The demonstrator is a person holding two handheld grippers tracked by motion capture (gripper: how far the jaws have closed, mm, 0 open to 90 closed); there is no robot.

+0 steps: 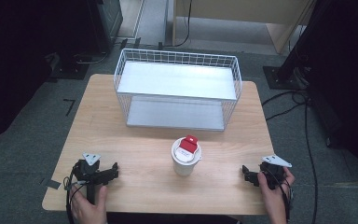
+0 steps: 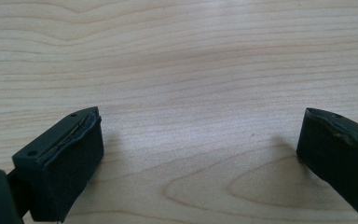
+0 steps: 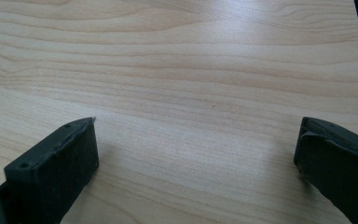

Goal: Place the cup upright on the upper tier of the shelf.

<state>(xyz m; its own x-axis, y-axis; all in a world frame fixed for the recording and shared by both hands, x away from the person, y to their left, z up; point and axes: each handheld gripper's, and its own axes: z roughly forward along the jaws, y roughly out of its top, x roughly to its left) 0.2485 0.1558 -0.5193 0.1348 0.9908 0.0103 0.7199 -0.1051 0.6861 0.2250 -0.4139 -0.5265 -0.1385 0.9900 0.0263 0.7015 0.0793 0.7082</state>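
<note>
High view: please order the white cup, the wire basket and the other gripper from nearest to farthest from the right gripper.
Measured from the right gripper:
1. White paper cup with a red item on its lid, at the table's middle, to its left.
2. Left gripper, near the table's front left edge.
3. White wire basket, at the table's far side.
The last two are nearly too close to call.

One white cup (red-tagged lid), one wire basket, two grippers.
</note>
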